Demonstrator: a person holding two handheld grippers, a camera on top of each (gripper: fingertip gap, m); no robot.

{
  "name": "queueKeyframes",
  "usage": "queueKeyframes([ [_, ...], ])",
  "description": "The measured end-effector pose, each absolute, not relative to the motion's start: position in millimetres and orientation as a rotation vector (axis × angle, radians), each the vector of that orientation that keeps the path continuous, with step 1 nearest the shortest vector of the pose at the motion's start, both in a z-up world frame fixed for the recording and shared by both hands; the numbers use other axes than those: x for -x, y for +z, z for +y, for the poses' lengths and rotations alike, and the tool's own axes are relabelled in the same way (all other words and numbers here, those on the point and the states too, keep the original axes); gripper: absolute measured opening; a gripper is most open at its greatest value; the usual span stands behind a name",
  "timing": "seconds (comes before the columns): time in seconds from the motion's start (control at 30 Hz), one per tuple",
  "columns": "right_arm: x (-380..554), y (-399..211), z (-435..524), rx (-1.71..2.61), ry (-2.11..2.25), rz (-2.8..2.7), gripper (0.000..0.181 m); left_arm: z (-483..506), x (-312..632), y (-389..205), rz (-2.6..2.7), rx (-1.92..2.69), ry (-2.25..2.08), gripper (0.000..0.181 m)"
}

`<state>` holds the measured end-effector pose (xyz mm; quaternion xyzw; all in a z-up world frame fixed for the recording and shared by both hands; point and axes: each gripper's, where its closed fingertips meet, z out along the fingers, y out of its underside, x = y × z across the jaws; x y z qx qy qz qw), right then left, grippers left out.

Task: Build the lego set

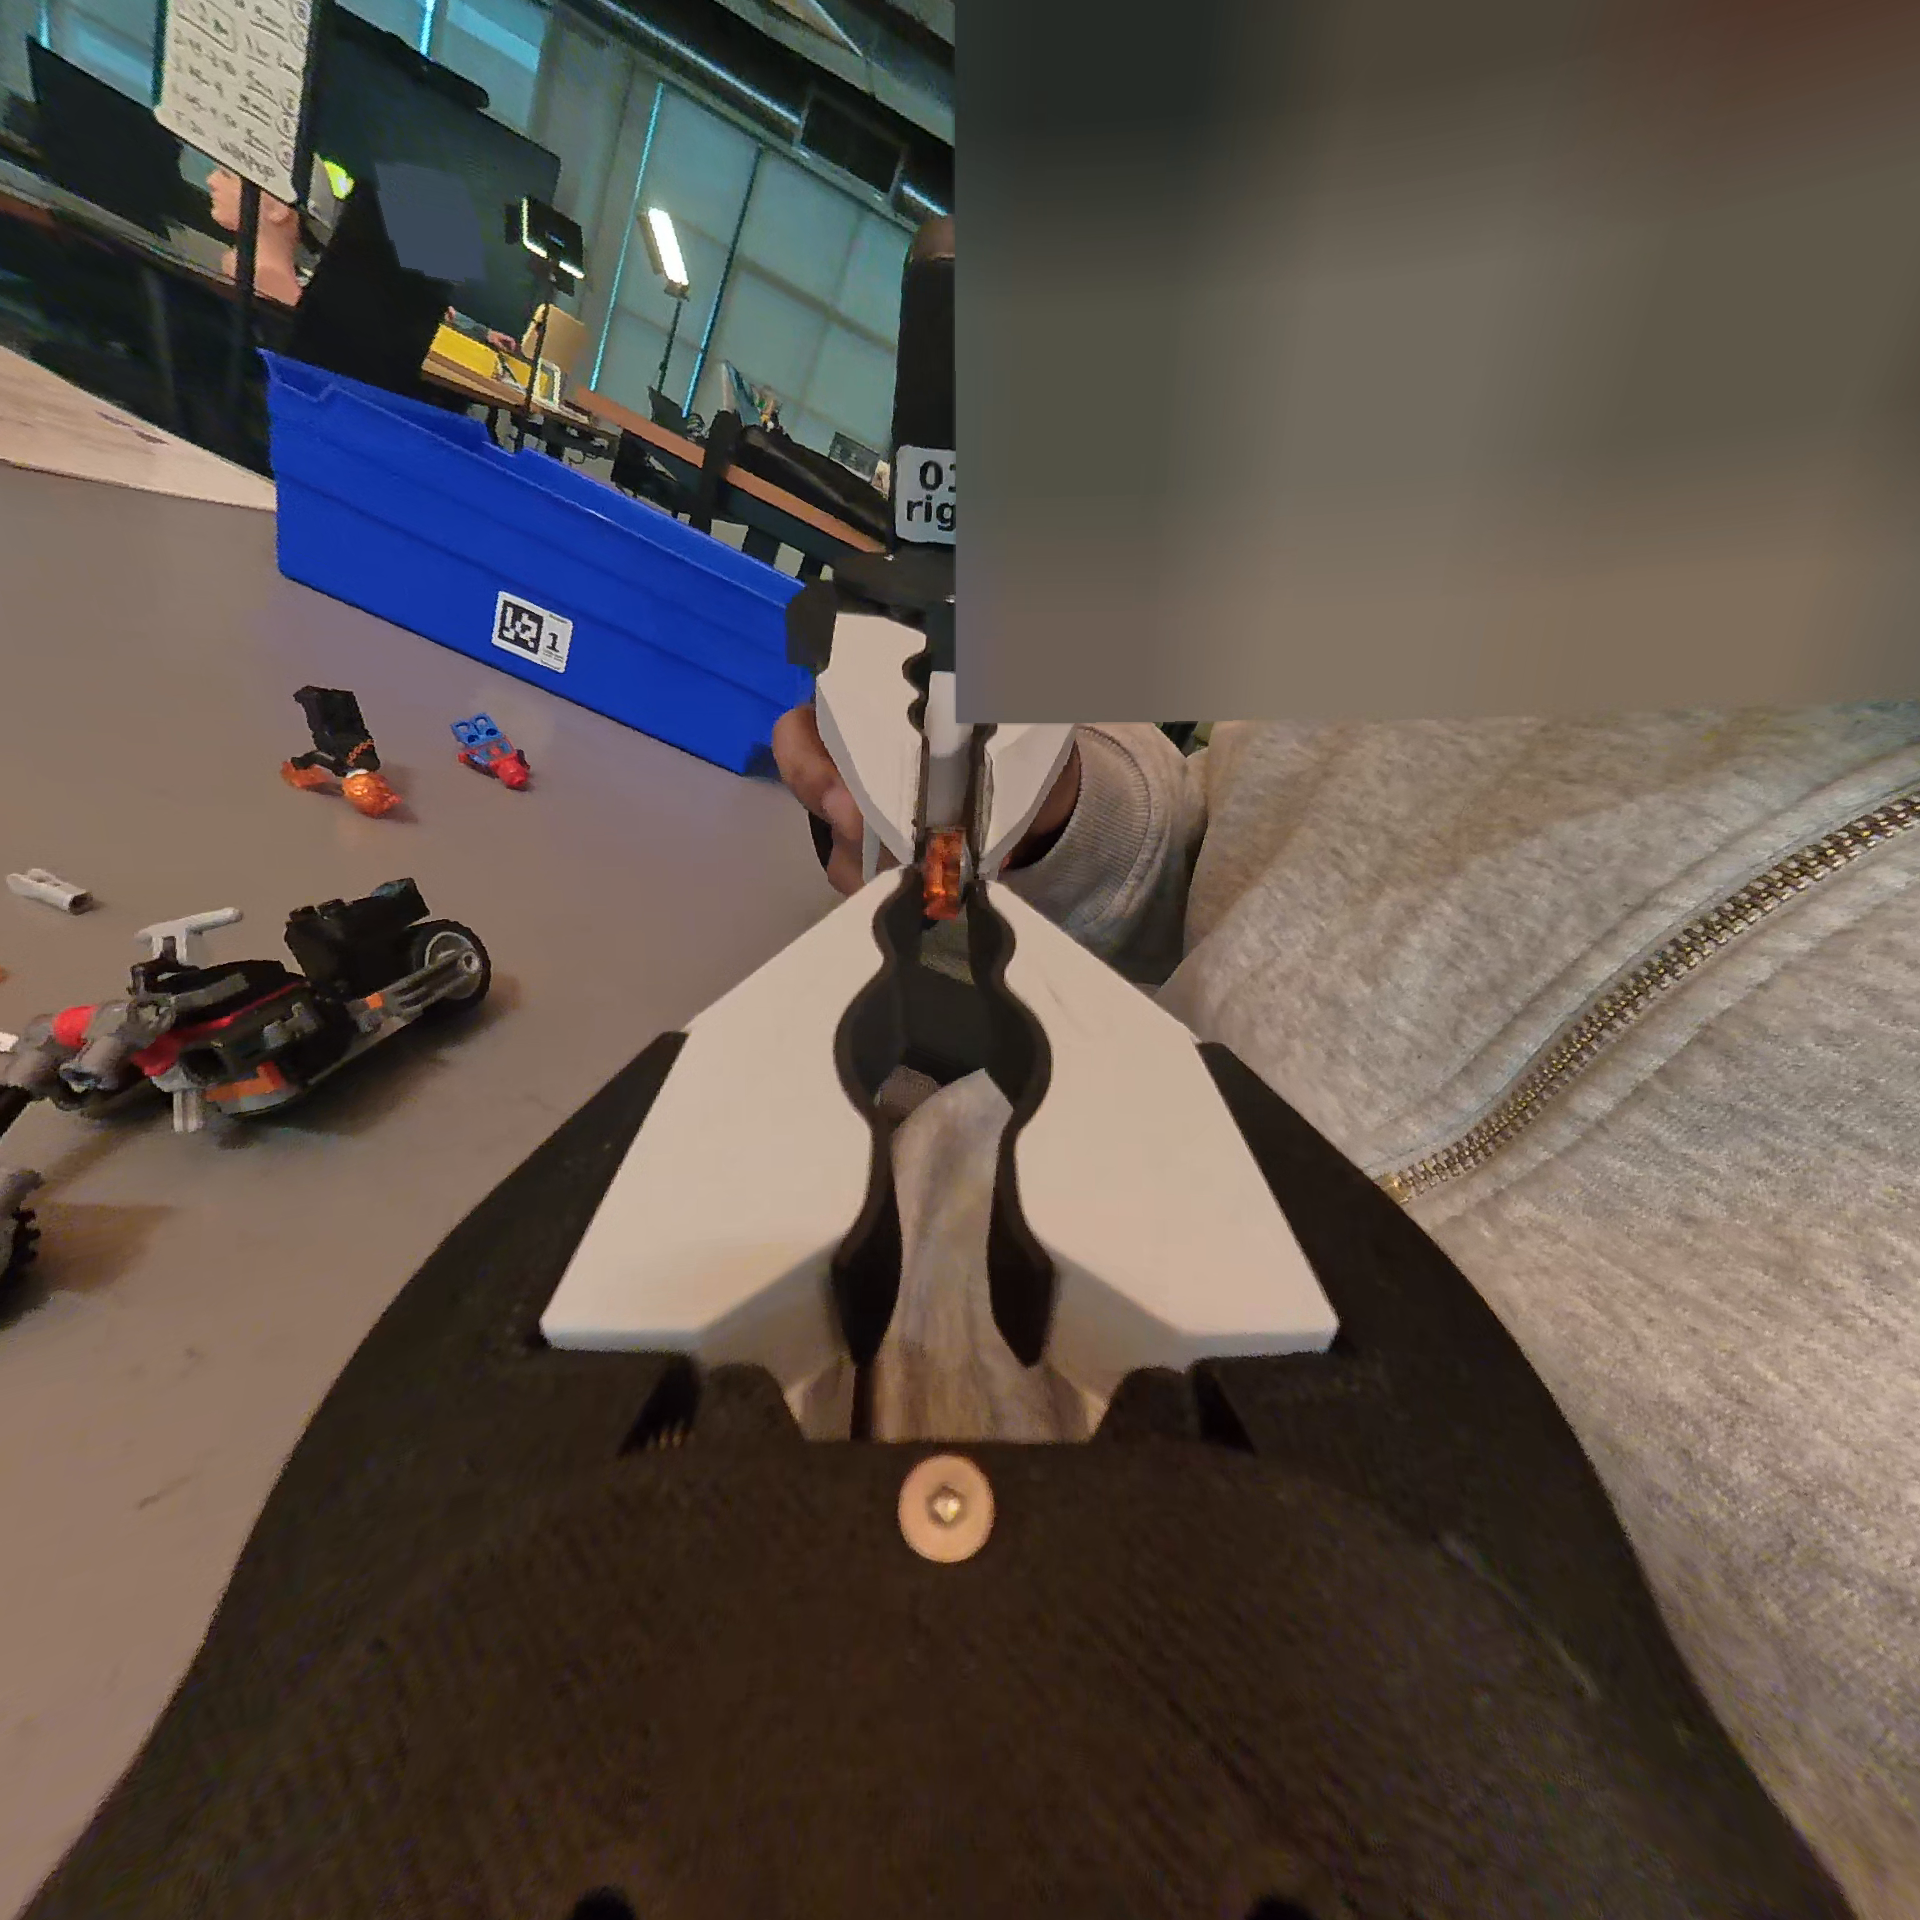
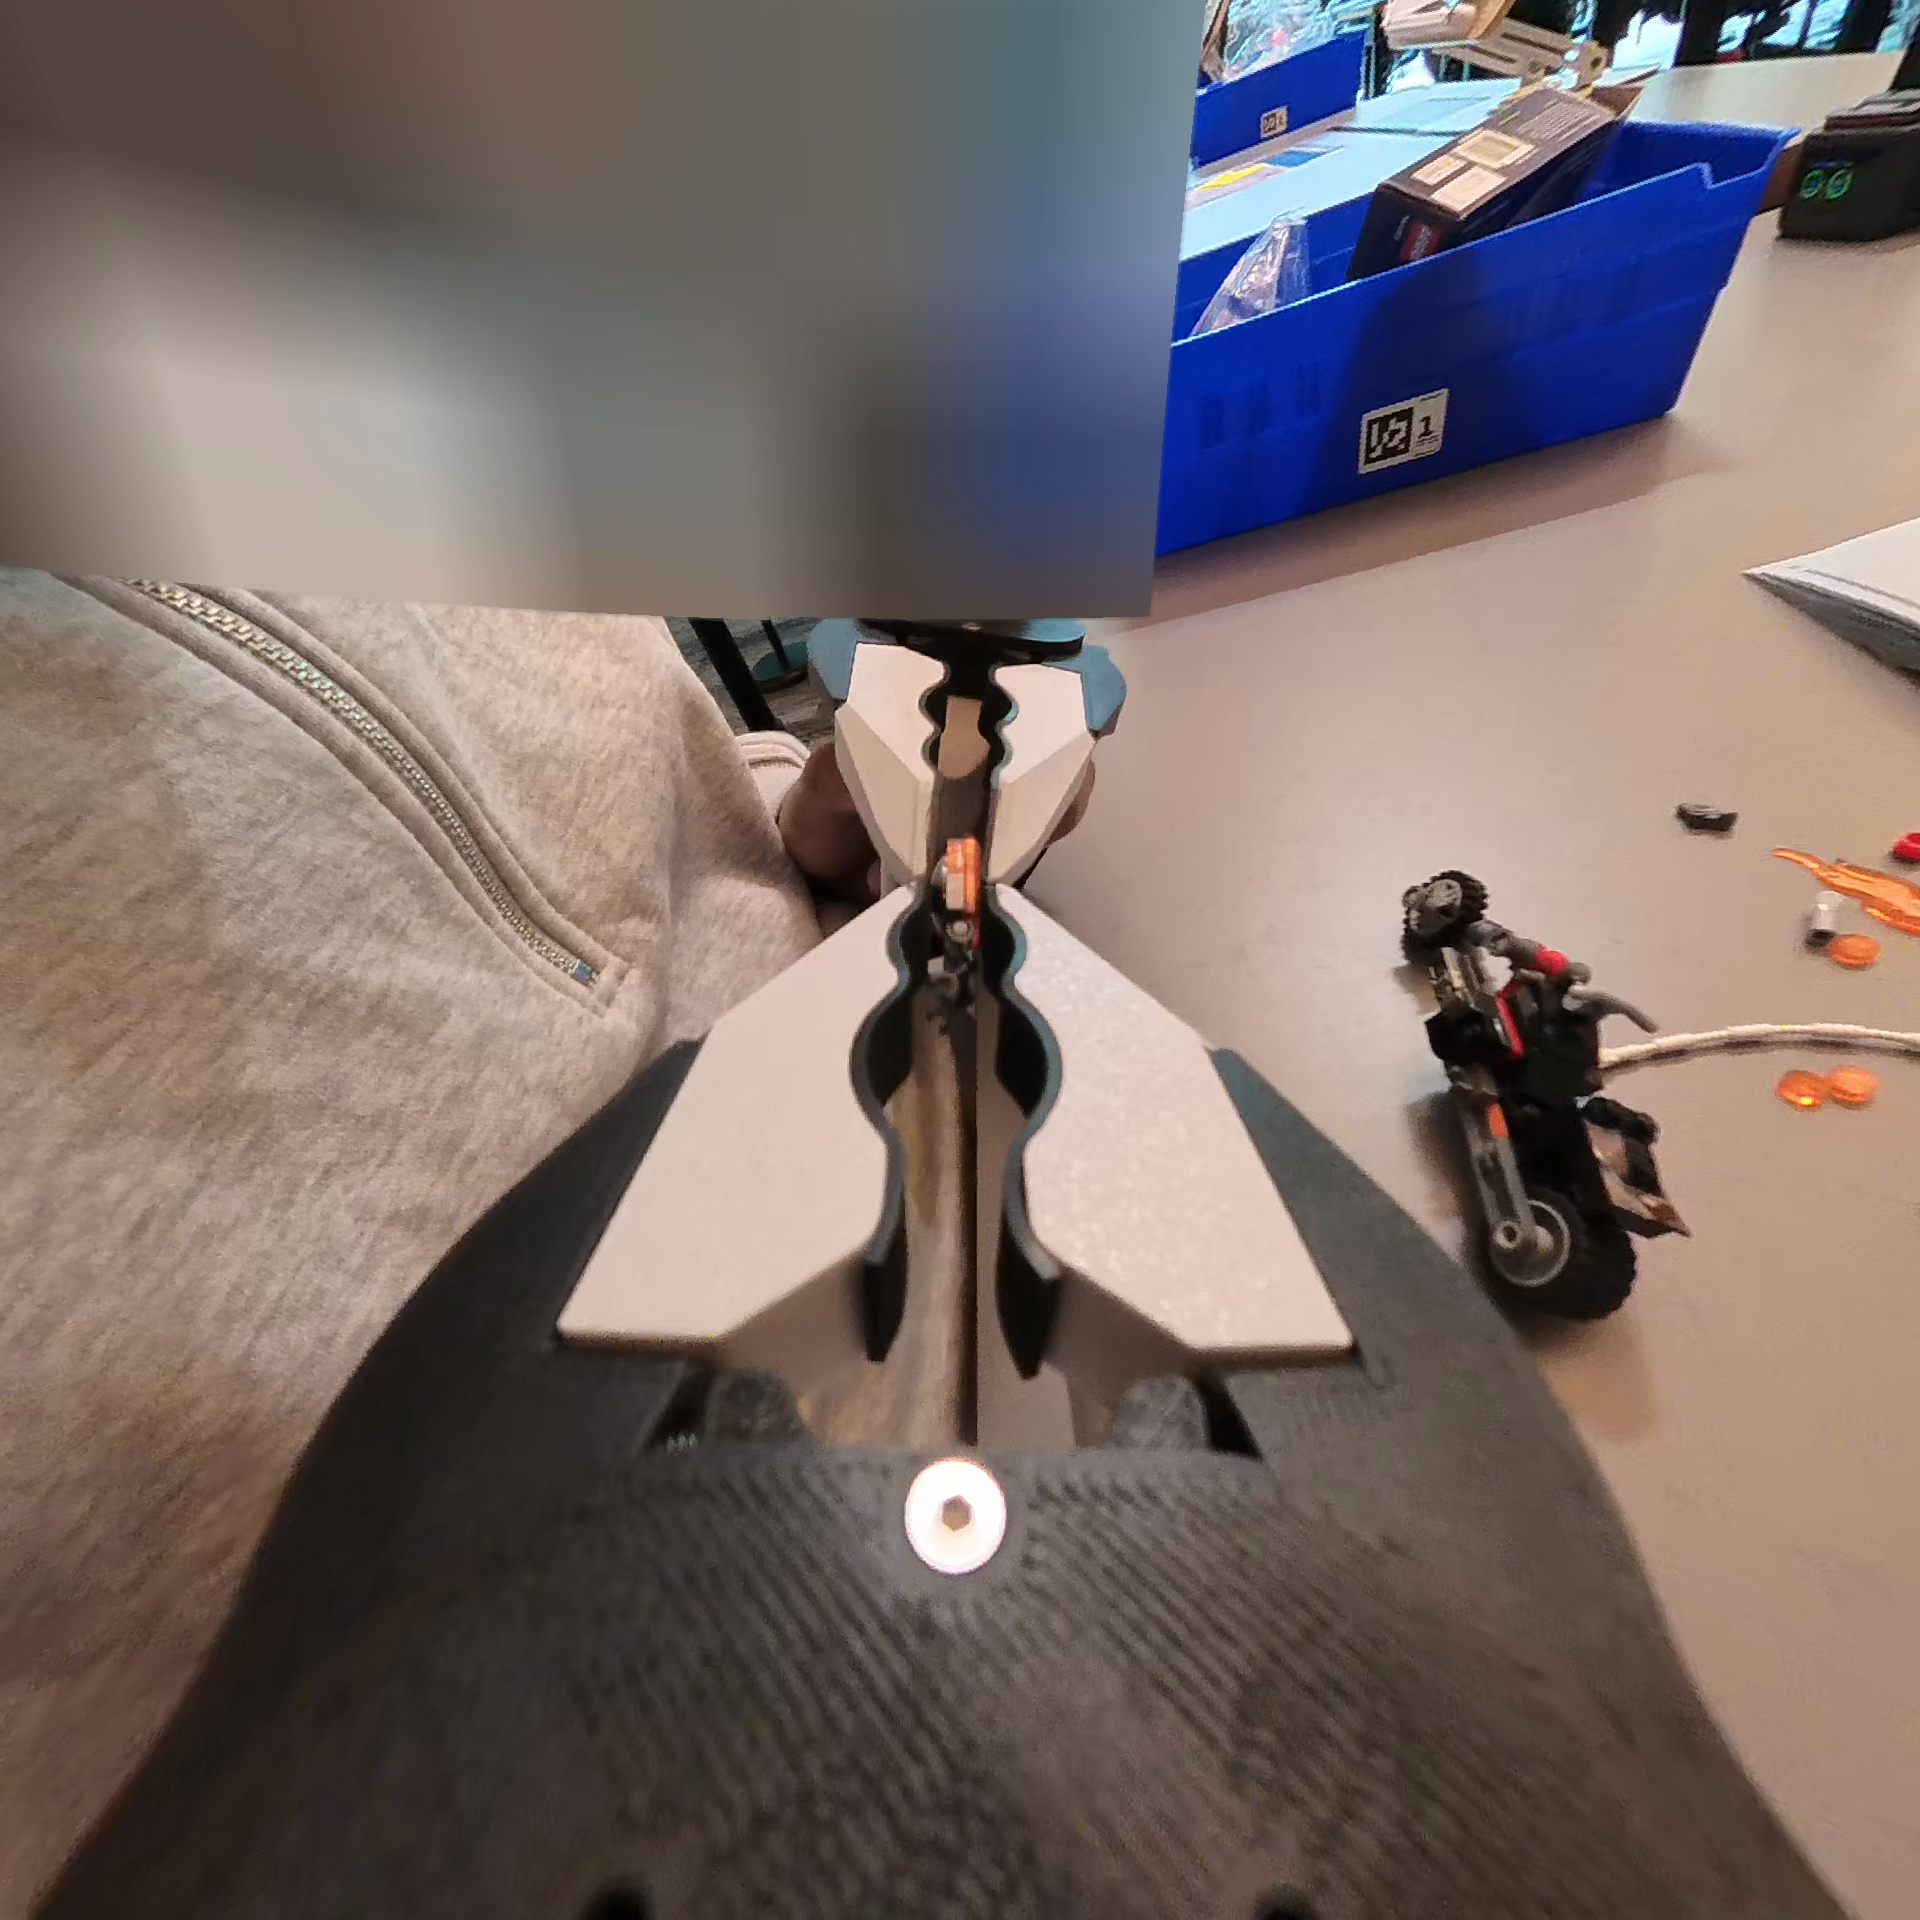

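A small translucent orange piece point(image 1: 943, 871) is being pinched tip to tip by the left gripper point(image 1: 940, 883) and the right gripper point(image 2: 961, 904), both sets of matte white jaws pressed onto it. Left of the left jaws, a blocky black motorcycle point(image 1: 270, 1013) is being shown lying on the smooth grey table point(image 1: 582, 883). Only the right view is showing 2 flat orange discs point(image 2: 1829, 1087), right of its jaws.

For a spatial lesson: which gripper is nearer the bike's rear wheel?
Right. The rear wheel lies beside the right gripper's fingers, to their right; the left gripper, meeting it tip to tip on an orange piece, sits farther off.
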<state>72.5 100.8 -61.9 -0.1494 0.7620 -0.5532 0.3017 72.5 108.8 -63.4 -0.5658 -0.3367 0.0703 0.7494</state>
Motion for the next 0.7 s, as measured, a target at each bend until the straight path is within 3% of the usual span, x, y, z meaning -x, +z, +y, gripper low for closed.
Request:
queueKeyframes([
  [0.7, -72, -73, 98, 0.282, -1.381, 2.023, 0.005, 111, -69, -75, -0.795, 1.318, 0.206, 0.006],
])
